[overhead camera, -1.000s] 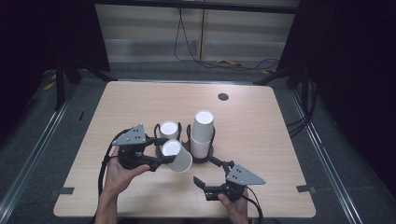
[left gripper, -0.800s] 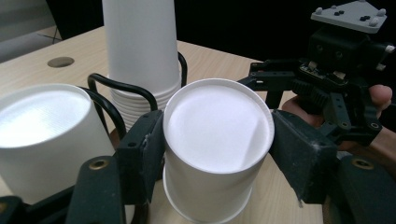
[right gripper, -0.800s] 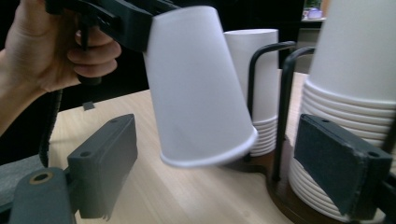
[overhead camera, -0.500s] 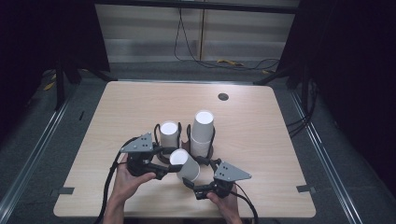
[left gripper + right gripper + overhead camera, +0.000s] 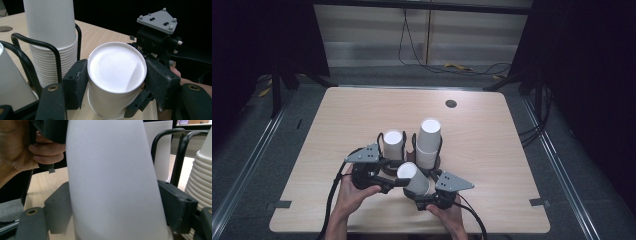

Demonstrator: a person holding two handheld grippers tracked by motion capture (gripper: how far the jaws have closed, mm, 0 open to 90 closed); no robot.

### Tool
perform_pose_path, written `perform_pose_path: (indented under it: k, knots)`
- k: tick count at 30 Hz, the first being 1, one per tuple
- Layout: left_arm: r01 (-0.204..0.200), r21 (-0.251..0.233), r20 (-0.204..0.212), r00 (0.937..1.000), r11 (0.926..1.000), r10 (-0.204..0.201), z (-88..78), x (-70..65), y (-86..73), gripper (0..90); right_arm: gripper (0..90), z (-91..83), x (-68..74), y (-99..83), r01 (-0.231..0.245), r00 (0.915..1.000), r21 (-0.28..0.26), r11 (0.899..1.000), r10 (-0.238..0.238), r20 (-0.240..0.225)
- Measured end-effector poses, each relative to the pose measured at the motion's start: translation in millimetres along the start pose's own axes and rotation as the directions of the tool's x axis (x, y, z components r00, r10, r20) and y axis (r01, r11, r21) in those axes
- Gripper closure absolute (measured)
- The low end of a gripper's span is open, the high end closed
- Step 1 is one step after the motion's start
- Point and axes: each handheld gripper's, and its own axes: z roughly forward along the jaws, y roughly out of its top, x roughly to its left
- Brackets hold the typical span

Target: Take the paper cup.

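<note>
**A:** What differs from half a second ago?

**B:** Little. The tilted white paper cup (image 5: 413,178) sits a touch nearer the right hand-held gripper (image 5: 432,195) than before, and a second ago that gripper was lower and clearly apart from the cup. Now both tools meet at it.

**A:** So who holds it?

**B:** Both, as far as I can see. In the left gripper view the left hand-held gripper (image 5: 116,82) has its jaws closed against the cup (image 5: 116,75) just under the rim, mouth facing the camera. In the right gripper view the right tool's jaws (image 5: 117,207) press the cup's wall (image 5: 112,177) from either side.

**A:** Where is it on the bench (image 5: 492,150)?

**B:** Near the front edge, just in front of the black wire holder (image 5: 412,150) that carries a single cup (image 5: 393,142) and a taller stack of cups (image 5: 429,142).

**A:** Any writing or brand?

**B:** None I can read; the cups are plain white. A small dark disc (image 5: 451,103) lies far back on the bench.
</note>
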Motion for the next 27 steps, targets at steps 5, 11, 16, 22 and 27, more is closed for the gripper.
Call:
perform_pose_path:
  k: [5,11,16,22,27]
  knots:
    - [0.009,-0.001,0.012,0.9999,1.0,-0.009,-1.1,4.5,-4.7,36.7,21.0,0.1,0.4,-1.2,0.001,1.0,0.017,1.0,-0.001,0.001]
    - [0.02,-0.013,0.026,0.9995,0.9997,-0.02,-3.8,6.6,-8.1,36.8,22.0,-1.2,1.1,-0.3,0.016,0.9999,0.021,1.0,-0.016,-0.001]
    - [0.027,-0.006,0.028,0.9993,0.9996,-0.027,-3.4,6.6,-10.0,36.6,23.3,-2.0,0.7,0.1,0.017,0.9998,0.033,0.999,-0.017,-0.009]
    - [0.04,-0.07,0.044,0.9983,0.9967,-0.037,-0.6,6.7,-17.8,36.1,24.8,-5.1,0.7,1.7,0.016,0.9997,0.055,0.998,-0.015,-0.017]
    - [0.031,-0.049,0.031,0.9991,0.9983,-0.03,1.1,7.8,-18.8,28.8,25.0,-6.3,-1.9,2.6,0.012,0.9998,0.07,0.997,-0.011,-0.015]
